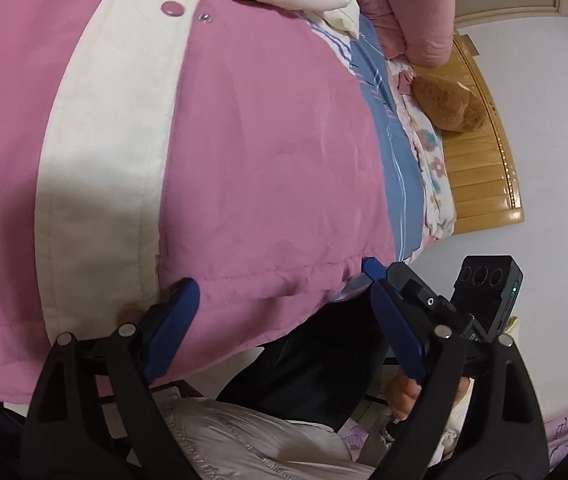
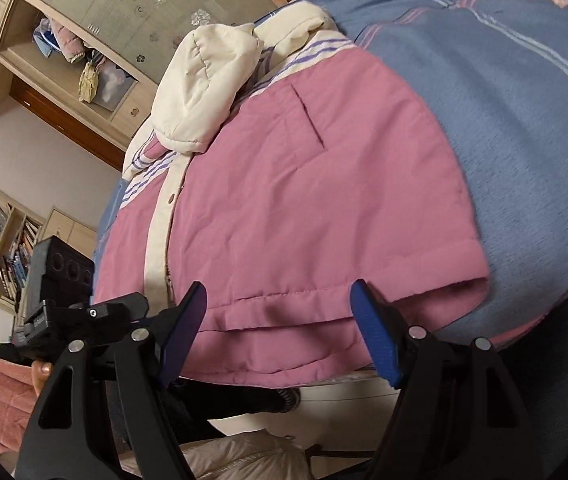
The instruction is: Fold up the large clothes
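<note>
We see a big pink jacket (image 1: pixel 267 168) lying flat on a bed with a blue cover (image 2: pixel 524 120). Its cream strip (image 1: pixel 115 140) runs down the front, and its cream hood (image 2: pixel 207 92) lies at the far end. Our left claw (image 1: pixel 279 280) is wide open at the bottom hem, with nothing pinched. Our right claw (image 2: pixel 279 292) is open too, with the hem lying between its blue fingers (image 2: pixel 376 332).
</note>
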### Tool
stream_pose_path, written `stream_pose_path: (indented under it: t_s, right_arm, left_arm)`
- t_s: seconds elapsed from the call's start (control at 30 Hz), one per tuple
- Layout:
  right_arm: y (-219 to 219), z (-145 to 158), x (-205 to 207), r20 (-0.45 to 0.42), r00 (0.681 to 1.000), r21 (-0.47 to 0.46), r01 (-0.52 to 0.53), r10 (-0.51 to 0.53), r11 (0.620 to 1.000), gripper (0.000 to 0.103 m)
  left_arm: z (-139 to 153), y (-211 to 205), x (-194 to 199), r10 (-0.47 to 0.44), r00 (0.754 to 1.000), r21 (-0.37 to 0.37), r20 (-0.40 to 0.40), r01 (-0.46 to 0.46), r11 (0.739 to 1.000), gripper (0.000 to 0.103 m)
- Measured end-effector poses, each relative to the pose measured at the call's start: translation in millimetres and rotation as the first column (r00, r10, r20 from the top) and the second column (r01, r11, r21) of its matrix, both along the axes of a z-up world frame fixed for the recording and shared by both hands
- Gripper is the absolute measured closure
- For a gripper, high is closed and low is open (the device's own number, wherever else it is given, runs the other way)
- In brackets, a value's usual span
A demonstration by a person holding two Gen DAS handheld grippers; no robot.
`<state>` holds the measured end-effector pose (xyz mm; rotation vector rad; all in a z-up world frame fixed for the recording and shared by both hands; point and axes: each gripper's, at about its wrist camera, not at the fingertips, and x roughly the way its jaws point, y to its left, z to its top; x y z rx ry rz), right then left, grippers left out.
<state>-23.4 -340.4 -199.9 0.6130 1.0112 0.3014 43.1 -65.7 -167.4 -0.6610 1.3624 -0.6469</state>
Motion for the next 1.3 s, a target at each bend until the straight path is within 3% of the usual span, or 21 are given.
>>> stream_pose_path:
  t_s: [0.23,0.43,0.5,0.53,0.6,0.67,0.73,0.83,1.0,1.07,1.13,1.2,1.3]
  right_arm:
    - [15,-1,-2,0.001,0.998,0.021,-0.064,0.063,0.998,0.029]
    - [22,-3,-4,0.001,0.998,0.016,-0.068,0.068,0.998,0.029]
    - [21,-1,-5,0.01,0.998,0.021,-0.067,0.067,0.997,0.029]
    - [20,1,-6,0.015,0.998,0.023,-0.067,0.067,0.997,0.029]
    - [18,4,-7,0.026,0.998,0.02,-0.066,0.065,0.998,0.029]
    - [16,6,-8,0.038,0.997,0.014,-0.061,0.06,0.998,0.029]
    - [16,7,-8,0.043,0.997,0.021,-0.063,0.063,0.998,0.029]
    - [17,7,-9,0.037,0.997,0.03,-0.074,0.073,0.997,0.029]
    - [19,0,-7,0.018,0.998,0.033,-0.067,0.066,0.997,0.029]
    - [20,0,-7,0.015,0.998,0.032,-0.068,0.068,0.997,0.029]
    - [19,3,-9,0.025,0.997,0.035,-0.067,0.066,0.997,0.029]
    - [16,7,-10,0.039,0.998,0.045,-0.06,0.058,0.997,0.029]
    - [7,12,-10,0.058,0.998,0.05,-0.036,0.033,0.998,0.029]
  left_arm:
    - [-5,-1,-14,-0.037,0.997,0.06,-0.064,0.041,0.997,0.014]
    - [-14,-2,-6,0.067,0.995,0.047,-0.069,-0.064,0.997,0.017]
    - [-10,0,-7,0.083,0.995,0.025,-0.049,-0.082,0.996,0.042]
    - [-7,0,-8,0.078,0.996,0.016,-0.043,-0.078,0.997,0.06]
    - [0,4,-6,0.086,0.996,-0.019,-0.023,-0.087,0.996,0.061]
    - [3,4,-3,0.093,0.996,-0.009,-0.002,-0.093,0.996,0.061]
    - [-4,3,0,0.096,0.995,-0.001,-0.038,-0.096,0.995,0.06]
    - [-11,-3,-2,0.069,0.995,0.006,-0.078,-0.069,0.998,0.046]
    - [-13,-4,2,0.108,0.993,0.037,-0.04,-0.106,0.994,0.048]
    - [-13,-1,3,0.122,0.992,0.072,-0.034,-0.119,0.99,0.076]
    - [-16,8,3,0.142,0.989,0.065,-0.046,-0.139,0.988,0.089]
    - [-13,17,-1,0.157,0.987,0.047,-0.037,-0.155,0.987,0.096]
    - [-1,27,-10,0.166,0.986,0.065,0.034,-0.167,0.984,0.098]
